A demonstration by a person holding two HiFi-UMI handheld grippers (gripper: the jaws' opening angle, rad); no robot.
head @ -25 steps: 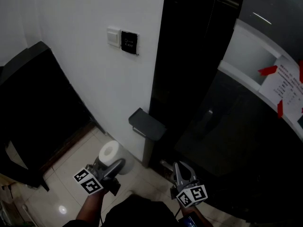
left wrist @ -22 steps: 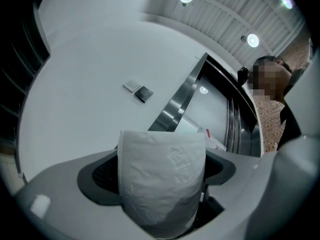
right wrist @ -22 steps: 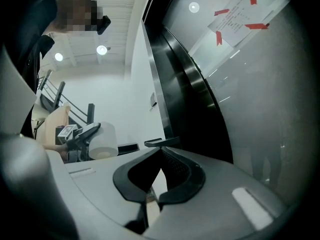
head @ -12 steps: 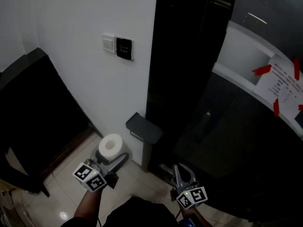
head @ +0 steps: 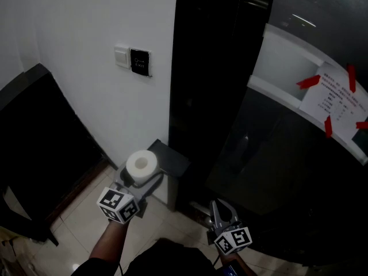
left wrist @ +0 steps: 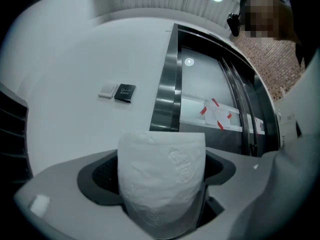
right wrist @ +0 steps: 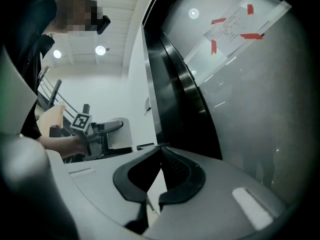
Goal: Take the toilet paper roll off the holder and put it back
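Note:
A white toilet paper roll stands upright between the jaws of my left gripper, which is shut on it. The roll is held just left of the dark grey holder on the white wall and covers part of it. In the left gripper view the roll fills the gap between both jaws. My right gripper hangs lower at the right, near the black panel, its tips touching with nothing held. In the right gripper view its jaws meet at the tip.
A white light switch and a black card reader sit higher on the wall. A tall black glossy panel runs right of the holder. A paper notice with red tape hangs at far right. Tiled floor lies below.
My left gripper has lifted the roll up and to the right, from beside the floor area to level with the holder. The right gripper has stayed in place.

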